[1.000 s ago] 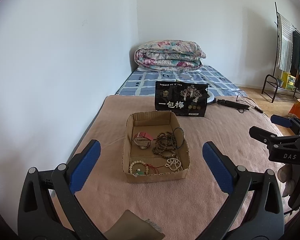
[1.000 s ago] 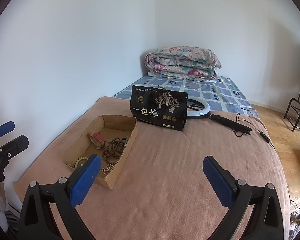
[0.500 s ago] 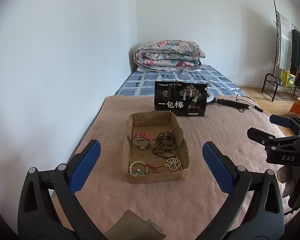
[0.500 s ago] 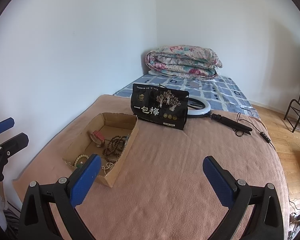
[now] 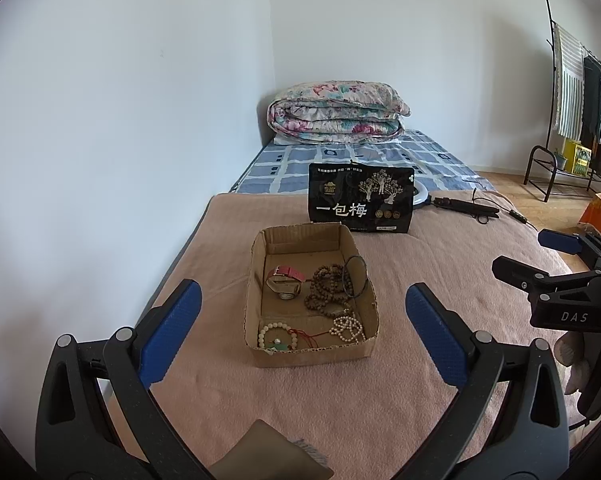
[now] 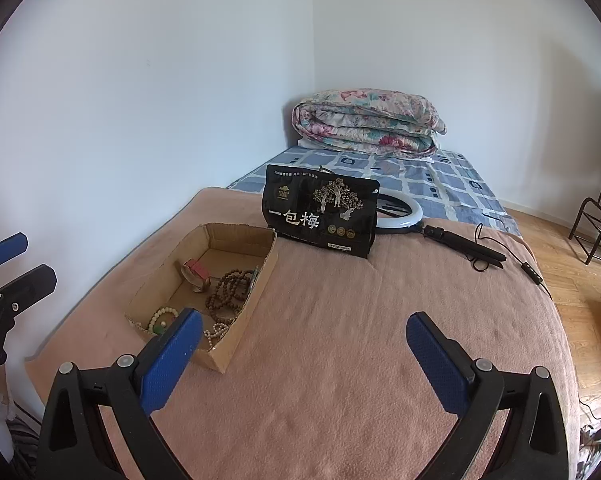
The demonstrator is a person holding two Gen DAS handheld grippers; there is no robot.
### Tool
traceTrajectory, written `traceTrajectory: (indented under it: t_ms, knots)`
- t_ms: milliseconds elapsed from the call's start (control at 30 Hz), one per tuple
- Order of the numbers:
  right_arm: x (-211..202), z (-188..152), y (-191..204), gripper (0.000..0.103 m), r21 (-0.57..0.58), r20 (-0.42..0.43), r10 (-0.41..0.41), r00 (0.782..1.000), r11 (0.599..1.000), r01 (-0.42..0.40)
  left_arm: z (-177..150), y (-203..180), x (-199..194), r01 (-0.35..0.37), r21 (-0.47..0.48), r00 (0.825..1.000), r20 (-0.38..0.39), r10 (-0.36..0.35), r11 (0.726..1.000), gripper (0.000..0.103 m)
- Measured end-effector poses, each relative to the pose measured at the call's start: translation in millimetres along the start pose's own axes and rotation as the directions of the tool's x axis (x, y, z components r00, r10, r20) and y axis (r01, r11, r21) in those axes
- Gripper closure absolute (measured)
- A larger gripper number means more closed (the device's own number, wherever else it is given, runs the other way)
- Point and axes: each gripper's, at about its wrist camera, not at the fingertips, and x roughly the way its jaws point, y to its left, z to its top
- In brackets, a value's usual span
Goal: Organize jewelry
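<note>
Hovering above the near part of the pink blanket [image 5: 440,256], the left gripper [image 5: 300,332] has its blue-padded fingers [image 5: 170,332] spread wide with nothing between them. The right gripper [image 6: 304,360] likewise hangs over the blanket with its jaws wide apart and empty; seen from the left wrist view it sits off toward the blanket's right edge.

Between the left gripper's fingers, a little beyond them, stands the cardboard tray [image 5: 314,354], an open shallow box resting on the blanket closer to its left edge. Inside it lies the jewelry: a watch with a pink strap [image 5: 285,282] toward the back left, a heap of brown wooden beads [image 5: 326,290] in the middle, a thin dark bangle [image 5: 355,276] leaning against the right wall, a pale bead bracelet [image 5: 274,334] with a green piece and red cord in the front left corner, and a string of small white beads [image 5: 348,326] at the front right.

Just behind the tray a black pouch with white Chinese lettering [image 5: 360,204] stands upright. A ring light [image 6: 404,216] lies behind it, its black handle [image 6: 464,246] stretching toward the right edge of the blanket with a cable beside it. At the far end of the bed, on the blue checked sheet [image 5: 340,158], rests a folded floral quilt [image 5: 336,114] against the wall corner.
</note>
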Motion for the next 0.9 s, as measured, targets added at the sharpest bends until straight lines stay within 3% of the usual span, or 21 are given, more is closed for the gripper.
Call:
traceTrajectory:
  t_ms: [900]
  knots:
    - [0.2,-3.5,1.4,0.000,-0.003,-0.006,0.004,1.000,1.000,-0.005,-0.1,-2.6,-2.0,-0.011,0.007,1.000,0.014,0.011,1.000,0.000]
